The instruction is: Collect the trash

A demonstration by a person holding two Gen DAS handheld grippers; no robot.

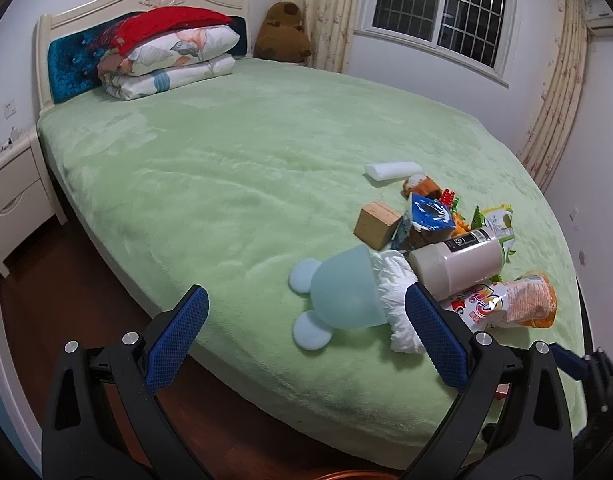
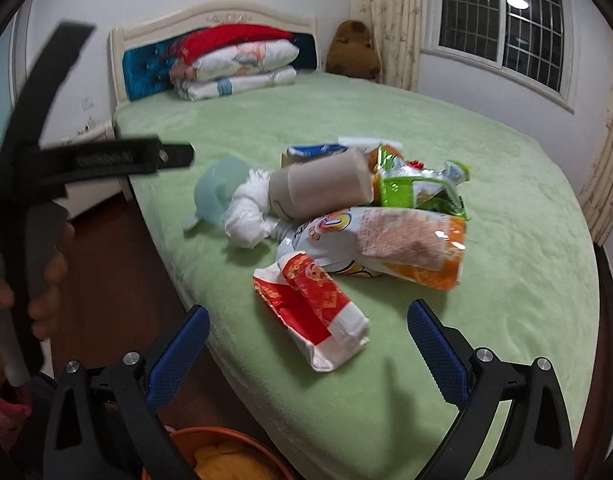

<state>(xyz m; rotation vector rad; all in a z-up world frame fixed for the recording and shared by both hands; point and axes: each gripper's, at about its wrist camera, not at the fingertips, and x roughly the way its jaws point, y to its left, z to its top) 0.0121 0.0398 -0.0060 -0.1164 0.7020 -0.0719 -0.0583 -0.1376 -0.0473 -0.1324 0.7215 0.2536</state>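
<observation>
Both tools gape wide, empty: left tool (image 1: 306, 332), right tool (image 2: 308, 344), blue textured pads. Beyond, on fuzzy green bed (image 1: 226, 184): one red-white crinkled wrapper (image 2: 314, 308), one orange snack bag (image 2: 394, 246), one cylindrical bottle (image 1: 454, 260), one wooden block (image 1: 376, 224).

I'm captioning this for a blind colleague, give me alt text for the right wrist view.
The open right gripper hovers over a red and white snack wrapper at the near edge of a green bed, with a pile of trash behind it: an orange chip bag, a beige jar and crumpled white paper.
</observation>
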